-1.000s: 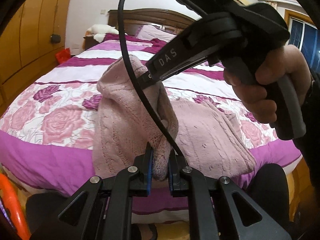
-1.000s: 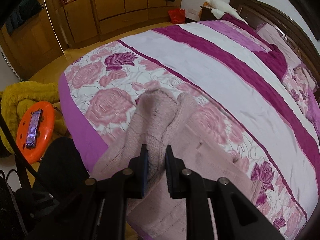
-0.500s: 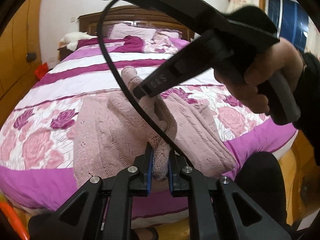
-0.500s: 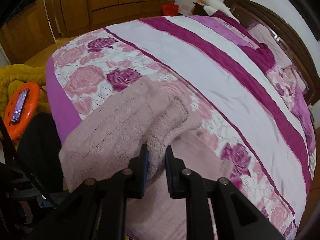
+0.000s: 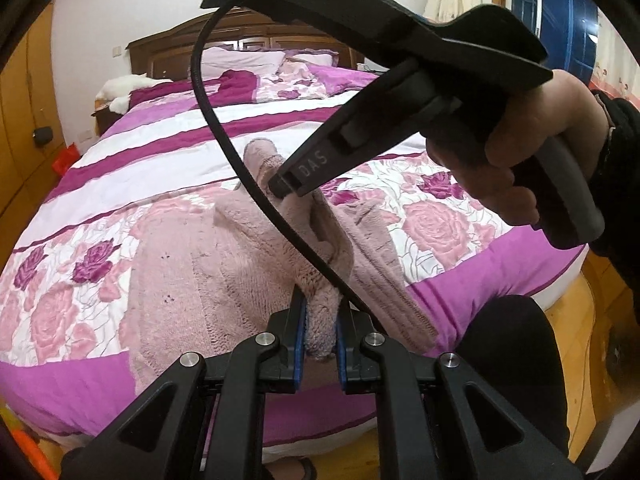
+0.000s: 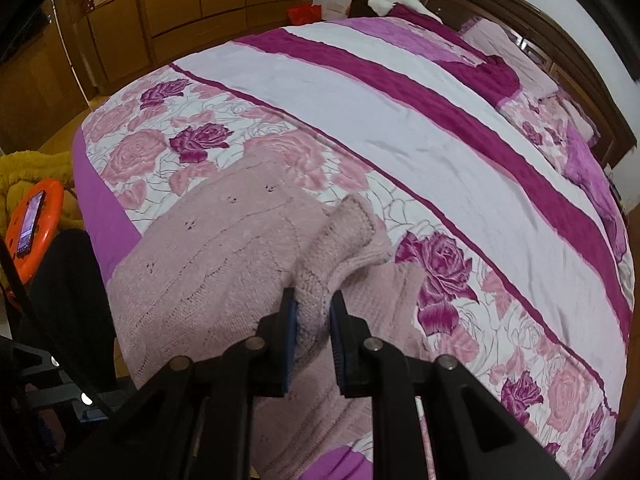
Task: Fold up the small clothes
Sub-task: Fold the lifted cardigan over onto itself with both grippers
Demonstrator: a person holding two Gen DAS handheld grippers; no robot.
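Observation:
A pale pink knitted sweater point(image 5: 208, 276) lies on the flowered bedspread near the bed's front edge. My left gripper point(image 5: 320, 320) is shut on a bunched fold of it and holds it raised. My right gripper point(image 6: 313, 308) is shut on the sweater's sleeve point(image 6: 344, 236), whose ribbed cuff points away across the garment. The right gripper point(image 5: 286, 190) also shows in the left wrist view, above the sweater, held by a hand, its tip pinching the sleeve. The sweater's body point(image 6: 208, 264) spreads flat to the left.
The bed point(image 6: 400, 120) has pink, white and magenta stripes, with pillows point(image 5: 240, 58) at a dark wooden headboard. Wooden wardrobes point(image 6: 224, 4) stand along the left. An orange stool point(image 6: 30, 232) holding a phone sits by the bed's corner. A black cable point(image 5: 240, 168) crosses the left wrist view.
Both grippers have carried the sleeve to the right over the sweater's body. The sweater's body now lies flatter and further left in both views.

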